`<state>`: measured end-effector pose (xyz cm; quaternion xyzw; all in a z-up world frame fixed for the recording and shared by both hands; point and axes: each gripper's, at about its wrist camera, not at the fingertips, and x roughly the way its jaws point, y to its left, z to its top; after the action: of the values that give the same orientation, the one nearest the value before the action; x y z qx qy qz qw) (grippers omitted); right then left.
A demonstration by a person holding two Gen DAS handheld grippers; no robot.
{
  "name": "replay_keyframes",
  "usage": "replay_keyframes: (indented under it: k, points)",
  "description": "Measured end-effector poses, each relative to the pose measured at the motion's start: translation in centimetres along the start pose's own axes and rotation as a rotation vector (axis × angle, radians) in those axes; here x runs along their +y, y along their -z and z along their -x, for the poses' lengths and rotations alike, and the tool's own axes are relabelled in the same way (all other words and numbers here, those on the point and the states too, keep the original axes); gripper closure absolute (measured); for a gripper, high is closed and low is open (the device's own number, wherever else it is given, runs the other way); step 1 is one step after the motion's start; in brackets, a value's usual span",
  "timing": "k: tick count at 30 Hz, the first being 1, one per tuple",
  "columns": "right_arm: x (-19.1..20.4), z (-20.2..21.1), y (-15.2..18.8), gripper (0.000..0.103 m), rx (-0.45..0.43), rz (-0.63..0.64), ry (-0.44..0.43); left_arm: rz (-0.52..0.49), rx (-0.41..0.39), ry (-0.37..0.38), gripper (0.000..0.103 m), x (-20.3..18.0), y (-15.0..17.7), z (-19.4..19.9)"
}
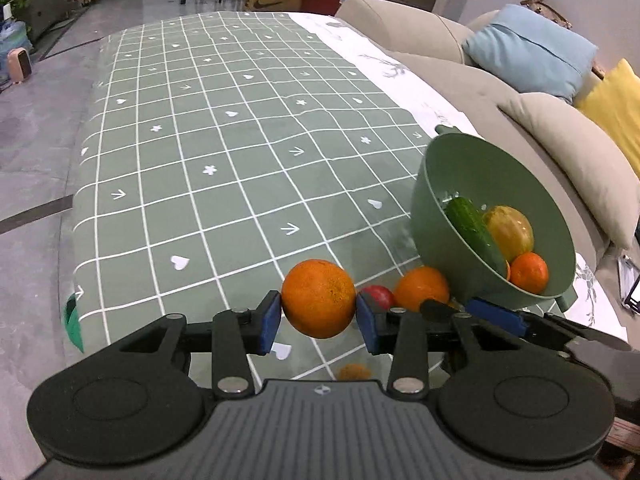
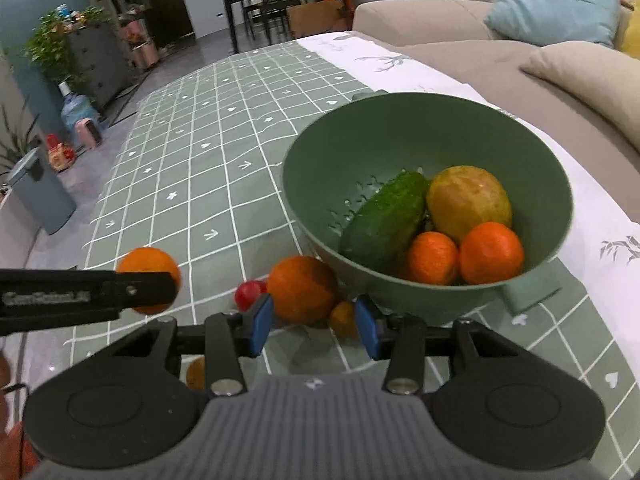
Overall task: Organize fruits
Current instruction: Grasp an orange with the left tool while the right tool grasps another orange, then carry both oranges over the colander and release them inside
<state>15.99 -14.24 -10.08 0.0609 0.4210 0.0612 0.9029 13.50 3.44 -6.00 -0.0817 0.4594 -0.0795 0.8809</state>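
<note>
My left gripper (image 1: pixel 318 314) pinches an orange (image 1: pixel 318 298) btwn its blue pads (image 1: pixel 269 320), one pad pressed on each side of the fruit; the orange is lifted off the green checked tablecloth (image 1: pixel 224 160). From the right wrist view, the same held orange (image 2: pixel 149 270) sits at far left, partly behind my left gripper's black finger (image 2: pixel 80 294). My right gripper (image 2: pixel 314 326) has its jaws parted w/ nothing clamped: a second orange (image 2: pixel 301 289) lies on the cloth just ahead of the gap, nearer the left pad, no pad touching it that I can see. A small red fruit (image 2: pixel 248 294) rests just left of that orange; a small orange-yellow fruit (image 2: pixel 342 318) sits close to the right pad, contact unclear. The green bowl (image 2: pixel 360 140) stands just behind & right of the loose fruit, on the cloth near the white printed cloth (image 2: pixel 600 216). In the bowl: a cucumber (image 2: pixel 384 220), a yellow-green fruit (image 2: pixel 468 200) and two small oranges (image 2: pixel 432 258) side by side at the near wall. A beige sofa (image 2: pixel 500 60) w/ a blue cushion (image 2: pixel 556 2) runs along the far right.
</note>
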Motion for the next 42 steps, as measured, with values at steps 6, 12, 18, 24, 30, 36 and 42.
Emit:
replay_keyframes:
  k: [6, 12, 18, 24, 30, 36, 42]
  points:
    - [0.9, -1.4, 0.0, 0.06, -0.019, -0.019, 0.02, 0.025, 0.001, 0.0, 0.057, 0.8, 0.1, 0.0]
    - [1.7, -2.1, -0.2, 0.057, -0.039, 0.013, 0.018, 0.035, 0.0, -0.001, 0.057, 1.0, 0.1, 0.1]
    - [1.5, -2.6, -0.5, 0.056, -0.036, -0.041, 0.008, 0.033, -0.001, -0.007, 0.057, 0.8, 0.4, 0.5]
    - [0.7, -2.0, -0.8, 0.072, -0.019, -0.048, -0.009, 0.033, -0.009, -0.016, 0.057, 0.6, 0.6, 1.4]
    - [0.2, 0.8, 0.5, 0.103, 0.039, 0.006, -0.061, 0.032, 0.006, 0.012, 0.057, 0.0, 1.0, 1.9]
    - [-0.1, 1.7, 1.9, 0.067, 0.002, 0.08, -0.096, 0.046, 0.033, 0.015, 0.057, -0.2, 1.8, 1.3]
    - [2.2, 0.3, 1.2, 0.061, -0.073, 0.28, -0.032, 0.062, 0.034, -0.004, 0.057, 0.3, 1.6, 1.2]
